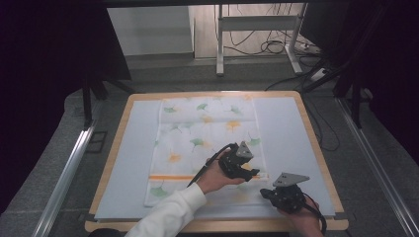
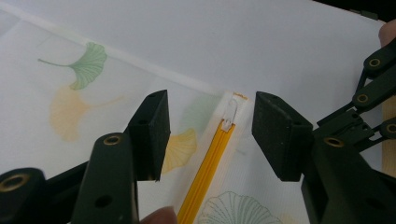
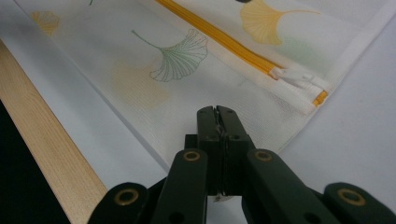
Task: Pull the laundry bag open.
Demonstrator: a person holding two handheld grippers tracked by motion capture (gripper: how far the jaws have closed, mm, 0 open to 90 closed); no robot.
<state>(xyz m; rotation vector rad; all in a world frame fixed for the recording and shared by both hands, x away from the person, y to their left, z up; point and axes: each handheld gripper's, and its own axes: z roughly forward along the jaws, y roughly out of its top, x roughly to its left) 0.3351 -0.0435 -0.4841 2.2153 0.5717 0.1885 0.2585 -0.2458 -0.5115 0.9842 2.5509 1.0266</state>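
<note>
Left hand-held gripper [image 2: 208,135]: jaws apart, roughly half spread, straddling the white zipper pull [image 2: 229,115] at the end of the orange zipper [image 2: 205,175]. Pads are clear of the pull on both sides; nothing gripped.

Right hand-held gripper [image 3: 218,110]: jaws pressed fully together over the near edge of the cloth pouch [image 3: 140,70]. A fleck of white shows in the seam between the jaws; whether fabric is pinched there I cannot tell.

Pouch [image 1: 197,143]: thin white woven fabric, fine mesh grain, printed with ginkgo leaves in green, yellow and pale orange. Long rectangle, lying flat in the middle of the desk [image 1: 113,153], zipper running across its near end. Zipper teeth bright orange; the pull is small, translucent white plastic.

Surroundings: white mat [image 1: 286,128] covers the desk, light wood rim [image 3: 42,140] showing at the edges. A white sleeve [image 1: 170,215] enters from below in the high view. Grey floor, cables [image 1: 269,47] and a metal stand [image 1: 257,24] beyond the desk.
</note>
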